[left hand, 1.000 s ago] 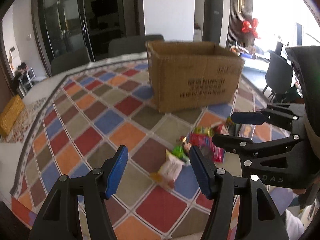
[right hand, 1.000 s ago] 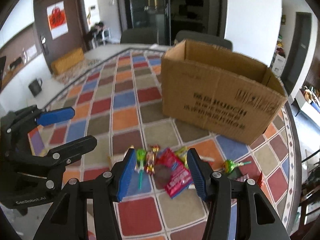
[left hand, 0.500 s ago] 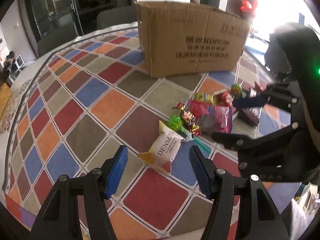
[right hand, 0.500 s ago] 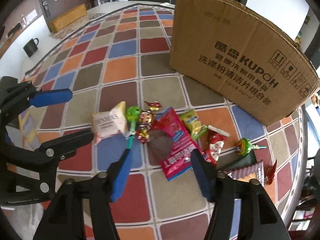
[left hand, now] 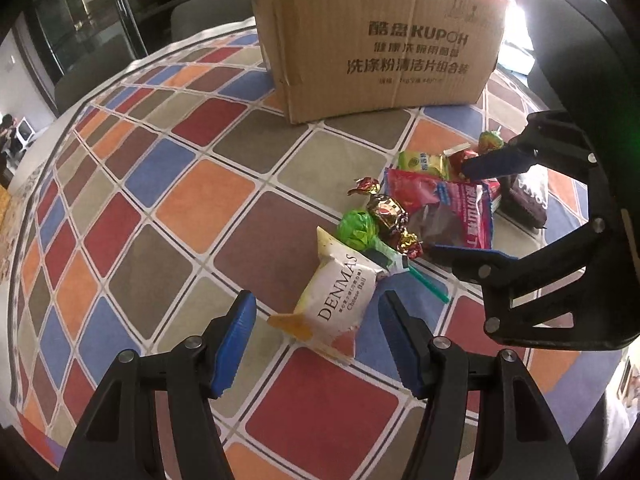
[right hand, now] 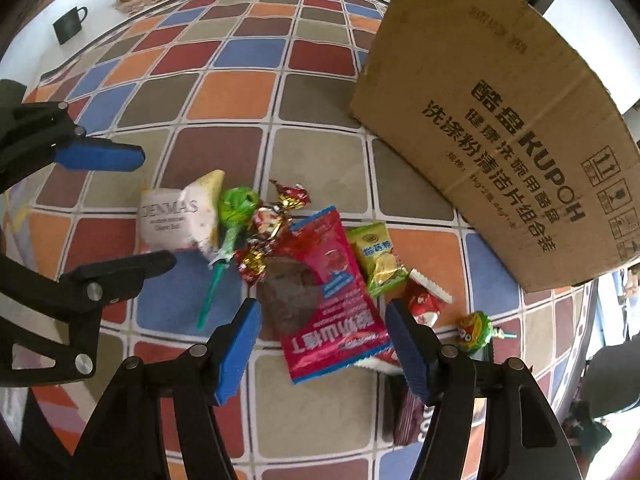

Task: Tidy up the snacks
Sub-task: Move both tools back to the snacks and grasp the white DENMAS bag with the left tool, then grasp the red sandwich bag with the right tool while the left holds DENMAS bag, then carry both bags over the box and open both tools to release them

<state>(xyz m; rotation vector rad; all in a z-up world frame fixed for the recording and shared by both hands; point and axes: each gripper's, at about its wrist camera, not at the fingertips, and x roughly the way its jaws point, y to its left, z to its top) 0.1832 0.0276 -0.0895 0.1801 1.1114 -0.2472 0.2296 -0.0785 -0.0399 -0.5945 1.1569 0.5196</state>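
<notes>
On table, under a checked cloth, snacks lie in a loose pile w/ a cardboard box standing at the far side.

Left wrist view, L to R: left gripper hangs over the near-left end of the pile, jaws apart, nothing clamped; white DENMAS pack lies on the cloth betw. them, pads not touching it. Just beyond it a green lollipop, stick partly under the pack, then a gold-red candy. Next, red pouch, w/ a yellow-green pack on its far side. Right gripper sits over the pouch, jaws apart. Dark brown pack at far right.

Right wrist view: left gripper at left, jaws either side of the DENMAS pack. Right gripper straddles the near end of the red pouch, jaws apart, not pressing it. Right of it: small red-white pack, a second lollipop. Box far right.
</notes>
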